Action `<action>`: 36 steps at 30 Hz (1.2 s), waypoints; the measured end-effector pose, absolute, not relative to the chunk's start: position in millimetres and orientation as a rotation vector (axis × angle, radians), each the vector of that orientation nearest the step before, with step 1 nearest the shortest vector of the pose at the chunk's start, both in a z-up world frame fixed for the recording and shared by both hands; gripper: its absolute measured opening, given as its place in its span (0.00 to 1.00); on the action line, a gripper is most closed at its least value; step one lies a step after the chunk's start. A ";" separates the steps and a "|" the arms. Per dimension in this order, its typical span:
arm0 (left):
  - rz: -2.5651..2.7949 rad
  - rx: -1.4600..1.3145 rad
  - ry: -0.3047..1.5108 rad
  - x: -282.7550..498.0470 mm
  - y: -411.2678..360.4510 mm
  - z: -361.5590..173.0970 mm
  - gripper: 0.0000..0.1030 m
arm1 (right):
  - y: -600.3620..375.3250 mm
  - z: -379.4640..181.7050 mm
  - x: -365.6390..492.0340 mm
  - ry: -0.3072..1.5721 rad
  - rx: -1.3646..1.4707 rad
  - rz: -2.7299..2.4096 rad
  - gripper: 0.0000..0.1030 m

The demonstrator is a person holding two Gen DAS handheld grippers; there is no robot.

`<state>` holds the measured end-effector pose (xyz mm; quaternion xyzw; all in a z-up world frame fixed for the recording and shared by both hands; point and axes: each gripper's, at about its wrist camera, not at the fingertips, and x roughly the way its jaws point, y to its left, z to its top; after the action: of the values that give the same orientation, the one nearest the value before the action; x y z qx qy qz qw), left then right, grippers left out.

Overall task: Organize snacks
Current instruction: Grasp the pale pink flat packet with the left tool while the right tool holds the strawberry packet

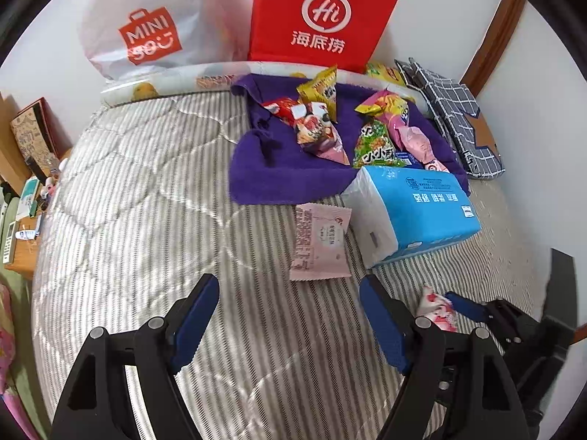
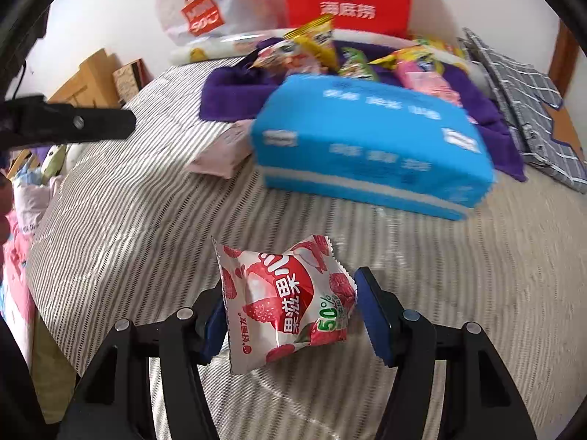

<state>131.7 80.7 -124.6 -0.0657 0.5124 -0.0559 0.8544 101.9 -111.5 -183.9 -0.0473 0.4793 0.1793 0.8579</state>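
Snacks lie spread over a bed with a grey-and-white striped quilt [image 1: 146,190]. Nearest, the right gripper [image 2: 290,315] has a white-and-red lychee snack packet [image 2: 282,300] between its blue fingers [image 2: 374,315]; the packet sits against the left one, with a small gap showing at the right one, so whether it is clamped cannot be told. The left gripper [image 1: 290,322] is above the quilt with its fingers [image 1: 194,322] wide apart and nothing between them. Just beyond lies a flat pink packet [image 1: 319,242], beside a blue tissue pack [image 1: 414,212]. Farther back, a purple towel [image 1: 256,172] carries a heap of colourful snack bags [image 1: 348,124]. A grey checked cloth [image 1: 455,117] lies to its right. Against the far wall stand a white Miniso bag [image 1: 146,18] and a red paper bag [image 1: 323,14].
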 end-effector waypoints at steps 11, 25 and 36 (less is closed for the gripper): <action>-0.140 -0.114 1.167 168.3 52.1 -162.3 0.74 | -188.7 -174.1 111.9 0.985 -0.017 0.211 0.61; -0.117 -0.110 1.160 194.0 47.2 -181.7 0.66 | -239.9 -183.2 134.6 0.967 0.084 0.089 0.61; -0.111 -0.004 1.130 184.1 31.4 -178.9 0.35 | -242.1 -184.5 132.5 0.971 0.076 0.088 0.61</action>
<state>184.1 31.4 -178.9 -0.0018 0.5351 -0.0525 0.8431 132.5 -242.1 -184.5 0.0366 0.4662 0.0422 0.8829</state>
